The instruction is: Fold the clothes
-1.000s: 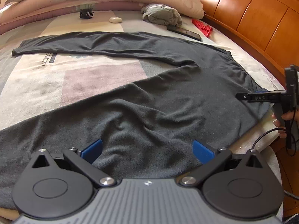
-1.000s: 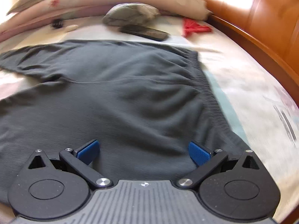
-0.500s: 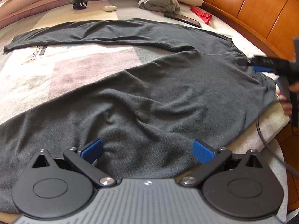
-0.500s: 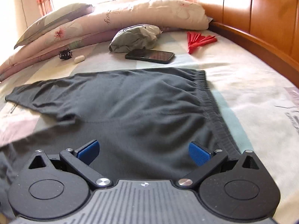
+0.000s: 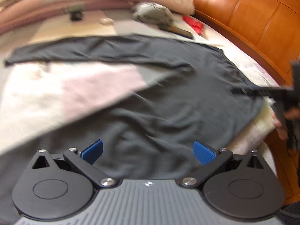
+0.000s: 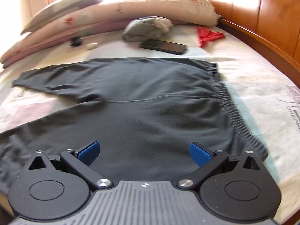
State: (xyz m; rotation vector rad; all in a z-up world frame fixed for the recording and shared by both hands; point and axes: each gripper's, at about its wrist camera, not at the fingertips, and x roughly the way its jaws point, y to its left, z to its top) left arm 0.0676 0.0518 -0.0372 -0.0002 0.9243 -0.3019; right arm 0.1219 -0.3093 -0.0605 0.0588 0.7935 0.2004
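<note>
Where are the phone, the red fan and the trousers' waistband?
phone (image 6: pixel 164 46): right wrist view, middle of its dark screen.
red fan (image 6: pixel 210 37): right wrist view, on its folded ribs.
waistband (image 6: pixel 230 103): right wrist view, gathered elastic edge of the dark trousers (image 6: pixel 140 103).

Trousers (image 6: pixel 150 101) are matt dark knit cloth with a ribbed waistband (image 6: pixel 230 101). Headboard (image 6: pixel 262 16) is glossy varnished wood. Phone (image 6: pixel 165 46) looks smooth and shiny. Gripper pads (image 6: pixel 88 152) are ridged blue plastic.

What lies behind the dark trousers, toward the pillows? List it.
Behind the trousers: a phone, a grey bundle, a red item, a black clip, a small white object. The bundle hides the phone's far corner.
</note>
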